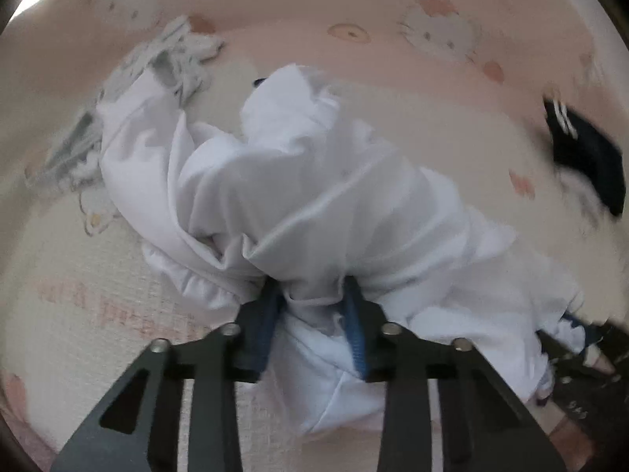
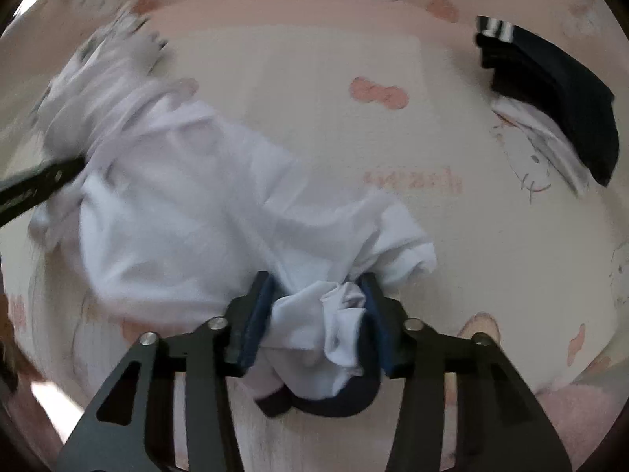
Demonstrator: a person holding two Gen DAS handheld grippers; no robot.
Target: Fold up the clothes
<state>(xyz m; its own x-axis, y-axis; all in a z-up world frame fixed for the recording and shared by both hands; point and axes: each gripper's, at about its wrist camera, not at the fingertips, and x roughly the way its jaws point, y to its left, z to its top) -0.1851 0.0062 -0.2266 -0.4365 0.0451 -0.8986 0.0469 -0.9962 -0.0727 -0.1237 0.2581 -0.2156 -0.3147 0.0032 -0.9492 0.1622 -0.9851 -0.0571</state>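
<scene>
On the left of the bed sheet (image 1: 432, 8) lies a crumpled grey-white garment (image 1: 157, 67), untouched. The white garment (image 1: 298, 181) sprawls bunched mid-bed, no neat fold yet, so most of the work seems left. The left claw (image 1: 312, 303) pinches its hem; the right claw (image 2: 316, 306) grips a wad of it. Both point steeply down. A dark folded garment (image 2: 550, 90) sits far right.

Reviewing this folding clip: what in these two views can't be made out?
- White garment: bunched, so its type and any sleeves stay hidden, both views.
- Grey patterned cloth: motion-blurred, partly under the white garment, left wrist view.
- Dark striped garment: cut by the fisheye edge, right wrist view.
- Pink lettering on the sheet: too blurred to read.
</scene>
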